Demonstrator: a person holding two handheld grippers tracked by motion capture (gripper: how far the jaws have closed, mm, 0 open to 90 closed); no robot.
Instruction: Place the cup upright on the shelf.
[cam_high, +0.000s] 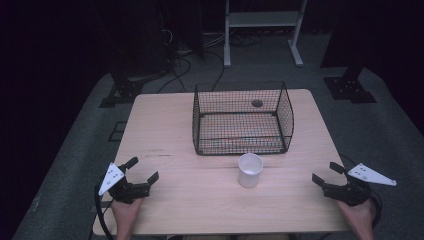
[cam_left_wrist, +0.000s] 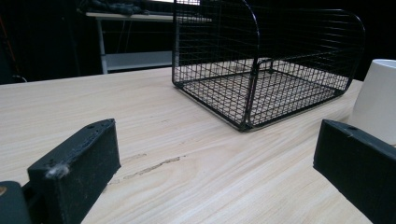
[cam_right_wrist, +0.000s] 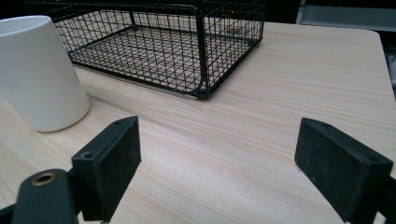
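Note:
A white cup stands upright on the wooden table, just in front of a black wire basket with nothing in it. My left gripper rests near the table's front left edge, open, with bare wood between its jaws. From the left gripper view the basket lies ahead and the cup at the right edge. My right gripper rests at the front right, open with nothing between its jaws. In the right gripper view the cup stands at the left and the basket behind it.
A round hole in the tabletop shows through the basket's far side. Beyond the table a white metal rack and cables lie on the grey floor. Black stand feet sit at the back right and back left.

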